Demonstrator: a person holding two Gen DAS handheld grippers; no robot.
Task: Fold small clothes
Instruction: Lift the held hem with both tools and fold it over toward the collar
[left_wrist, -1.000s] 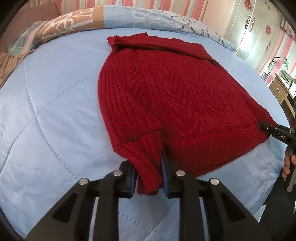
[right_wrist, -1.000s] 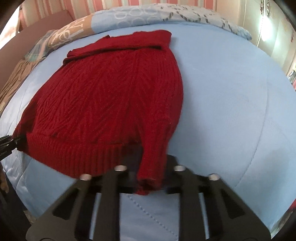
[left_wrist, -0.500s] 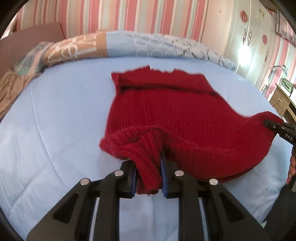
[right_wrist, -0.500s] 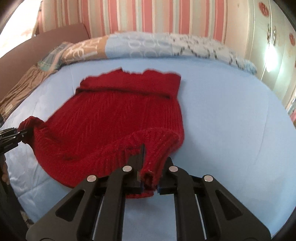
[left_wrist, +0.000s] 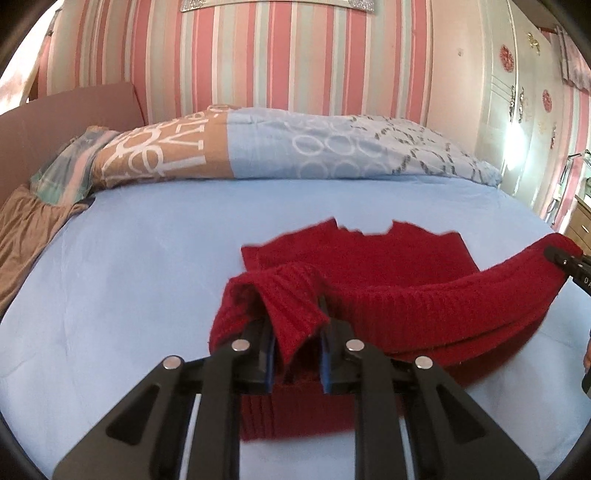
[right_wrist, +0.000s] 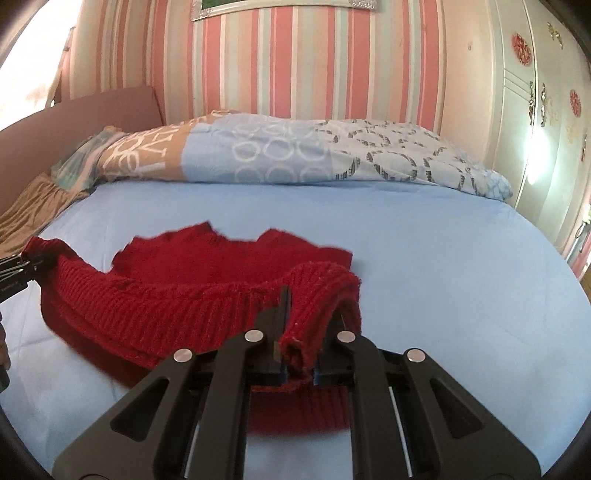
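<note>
Up comes the hem! The left gripper (left_wrist: 295, 332) is tightening on one ribbed bottom corner of the dark red chunky-knit sweater (left_wrist: 369, 266), the right gripper (right_wrist: 299, 347) is clamped tight on the other, and both have lifted off the pale blue quilted bed (left_wrist: 147, 258) towards the collar since a second ago. The lower half now arches over the body: halfway through a bottom-to-top fold, I'd say. Soft, thick ribbing sags between them.

Left gripper (left_wrist: 295, 338) closing; right gripper (right_wrist: 297, 341) clamped.
</note>
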